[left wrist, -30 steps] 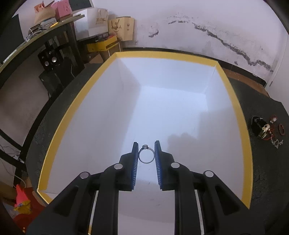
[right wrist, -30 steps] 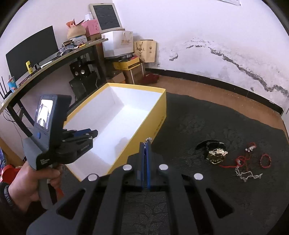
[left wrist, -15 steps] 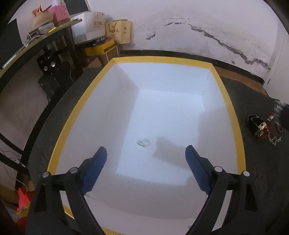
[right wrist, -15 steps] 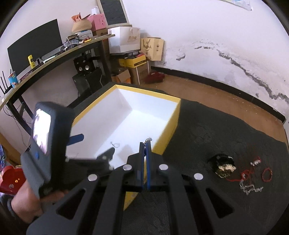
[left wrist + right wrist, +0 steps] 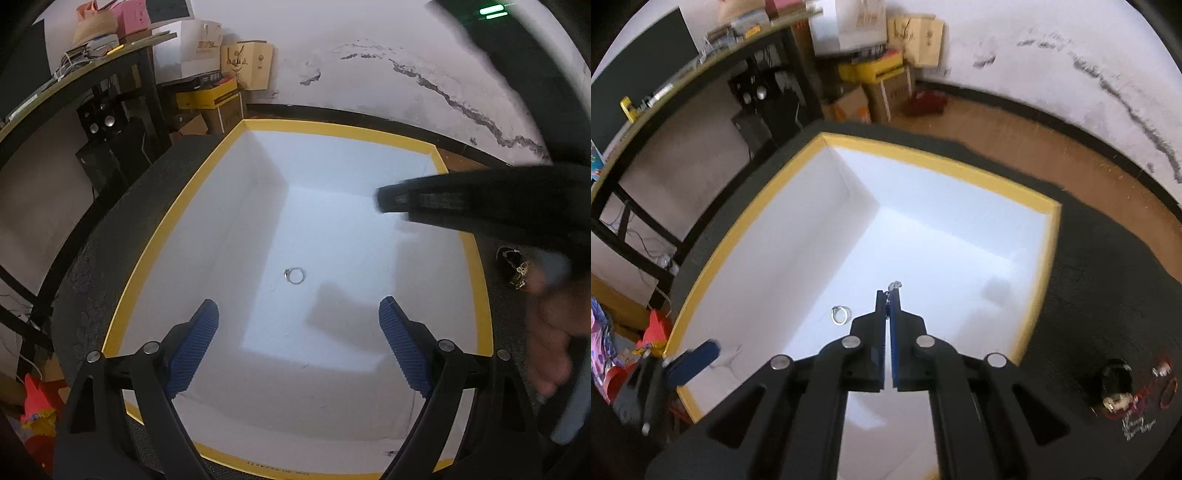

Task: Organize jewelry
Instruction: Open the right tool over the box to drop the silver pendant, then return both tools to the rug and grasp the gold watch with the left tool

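A silver ring [image 5: 294, 275] lies on the white floor of the yellow-rimmed box [image 5: 147, 254]; it also shows in the right wrist view [image 5: 841, 315]. My left gripper [image 5: 297, 314] is open and empty above the box's near end. My right gripper [image 5: 887, 293] is shut on a small silver jewelry piece [image 5: 895, 284] that sticks out past the fingertips, held over the box [image 5: 746, 221]. The right gripper's body [image 5: 480, 206] reaches in over the box from the right.
More jewelry lies on the dark mat right of the box: a gold piece on a black item [image 5: 1117, 398], red bands [image 5: 1167, 391] and a silver chain [image 5: 1137, 430]. A desk, cartons and bags stand at the back left [image 5: 871, 37].
My left gripper opened and dropped the ring into the box, then drew back. My right gripper moved left from the mat to above the box, still shut on its small piece.
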`<state>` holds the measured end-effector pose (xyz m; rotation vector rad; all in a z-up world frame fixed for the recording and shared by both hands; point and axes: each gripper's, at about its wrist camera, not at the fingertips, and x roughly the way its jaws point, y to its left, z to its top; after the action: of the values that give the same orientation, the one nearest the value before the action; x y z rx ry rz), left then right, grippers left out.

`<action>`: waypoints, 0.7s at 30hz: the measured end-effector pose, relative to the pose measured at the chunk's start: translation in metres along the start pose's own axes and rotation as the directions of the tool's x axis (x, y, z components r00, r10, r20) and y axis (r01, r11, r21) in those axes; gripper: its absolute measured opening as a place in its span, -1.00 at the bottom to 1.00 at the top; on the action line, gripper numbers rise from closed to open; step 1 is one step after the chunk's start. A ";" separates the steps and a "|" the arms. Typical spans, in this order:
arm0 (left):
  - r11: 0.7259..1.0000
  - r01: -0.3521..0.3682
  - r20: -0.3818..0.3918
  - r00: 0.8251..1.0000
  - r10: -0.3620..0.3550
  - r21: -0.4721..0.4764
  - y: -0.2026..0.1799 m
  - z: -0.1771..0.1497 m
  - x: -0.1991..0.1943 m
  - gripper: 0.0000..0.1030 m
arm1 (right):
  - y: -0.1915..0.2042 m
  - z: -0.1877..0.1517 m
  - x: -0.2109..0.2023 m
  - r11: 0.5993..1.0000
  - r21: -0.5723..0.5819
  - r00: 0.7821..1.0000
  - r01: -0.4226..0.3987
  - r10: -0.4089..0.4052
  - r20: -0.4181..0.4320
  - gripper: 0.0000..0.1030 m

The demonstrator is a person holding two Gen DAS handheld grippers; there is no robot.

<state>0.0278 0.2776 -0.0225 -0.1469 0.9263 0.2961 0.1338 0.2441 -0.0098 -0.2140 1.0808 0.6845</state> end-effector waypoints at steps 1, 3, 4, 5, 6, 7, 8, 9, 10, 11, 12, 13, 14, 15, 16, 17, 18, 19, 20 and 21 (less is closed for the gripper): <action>1.000 0.002 -0.001 1.000 -0.002 -0.001 0.001 -0.001 0.000 0.68 | 0.002 0.005 0.009 1.000 -0.003 1.000 0.013 -0.013 -0.015 -0.95; 1.000 -0.006 -0.008 1.000 0.006 0.005 0.002 -0.002 0.002 0.68 | 0.008 0.013 0.020 1.000 -0.014 0.999 0.010 -0.011 -0.045 -0.95; 1.000 -0.005 -0.009 1.000 0.005 0.002 0.003 -0.002 0.002 0.68 | 0.011 0.017 0.023 1.000 -0.018 0.999 0.021 -0.022 -0.040 -0.95; 1.000 -0.005 -0.009 1.000 0.005 -0.002 0.005 -0.001 0.002 0.68 | 0.013 0.018 0.024 1.000 -0.019 0.999 0.017 -0.018 -0.036 -0.95; 1.000 0.001 -0.008 1.000 -0.001 -0.013 0.007 -0.001 0.002 0.68 | 0.015 0.021 0.024 1.000 -0.022 0.999 0.008 -0.009 -0.033 -0.95; 1.000 0.004 -0.009 1.000 -0.004 -0.017 0.008 0.000 0.002 0.68 | 0.017 0.022 0.025 1.000 -0.023 0.999 0.008 -0.009 -0.036 -0.93; 1.000 0.007 -0.008 1.000 -0.007 -0.023 0.010 0.000 0.002 0.68 | 0.018 0.022 0.024 1.000 -0.023 0.999 0.014 -0.014 -0.030 -0.88; 1.000 0.006 -0.008 1.000 -0.006 -0.027 0.011 0.000 0.002 0.68 | 0.019 0.022 0.023 0.999 -0.031 1.000 0.023 -0.024 -0.018 -0.54; 0.999 0.007 -0.007 1.000 -0.008 -0.032 0.013 0.000 0.002 0.68 | 0.020 0.020 0.021 0.999 -0.041 1.000 0.030 -0.030 -0.007 0.25; 0.999 0.010 -0.007 1.000 -0.010 -0.034 0.013 -0.001 0.002 0.68 | 0.020 0.019 0.019 0.999 -0.043 1.000 0.030 -0.030 0.007 0.55; 0.999 0.009 -0.007 1.000 -0.009 -0.034 0.013 -0.001 0.002 0.68 | 0.020 0.017 0.015 0.999 -0.043 0.999 0.027 -0.026 0.028 0.69; 0.999 0.008 -0.007 1.000 -0.008 -0.033 0.013 -0.001 0.001 0.68 | 0.021 0.016 0.011 0.999 -0.045 0.999 0.015 -0.013 0.036 0.68; 0.999 0.007 -0.006 1.000 -0.007 -0.033 0.013 -0.001 0.001 0.68 | 0.021 0.015 0.009 0.999 -0.044 0.999 0.003 -0.001 0.040 0.68; 0.999 0.007 -0.004 1.000 -0.007 -0.032 0.012 -0.001 0.000 0.68 | 0.020 0.014 0.005 0.999 -0.040 0.999 0.000 0.002 0.048 0.69; 0.999 0.007 -0.002 1.000 -0.007 -0.031 0.011 -0.001 0.000 0.68 | 0.019 0.013 0.001 0.999 -0.038 0.999 0.003 -0.001 0.054 0.69; 1.000 0.006 -0.003 1.000 -0.006 -0.030 0.010 -0.001 0.000 0.68 | 0.019 0.013 -0.002 0.999 -0.037 0.998 -0.001 0.003 0.056 0.69; 1.000 0.006 -0.003 1.000 -0.006 -0.028 0.009 -0.001 0.000 0.68 | 0.018 0.011 -0.006 0.999 -0.035 0.998 -0.003 0.005 0.057 0.69; 1.000 0.004 -0.002 1.000 -0.004 -0.026 0.008 0.000 0.000 0.68 | 0.015 0.008 -0.014 0.999 -0.032 0.998 0.003 -0.001 0.068 0.69; 1.000 0.002 0.000 1.000 -0.002 -0.022 0.008 0.001 0.000 0.68 | 0.011 0.005 -0.023 1.000 -0.028 0.997 0.006 -0.004 0.080 0.69; 1.000 -0.004 0.003 1.000 0.004 -0.022 0.009 0.001 0.000 0.68 | 0.005 0.000 -0.035 1.000 -0.022 0.995 0.007 -0.005 0.097 0.68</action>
<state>0.0259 0.2861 -0.0213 -0.1644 0.9211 0.3103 0.1204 0.2337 0.0209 -0.2010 0.9794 0.6946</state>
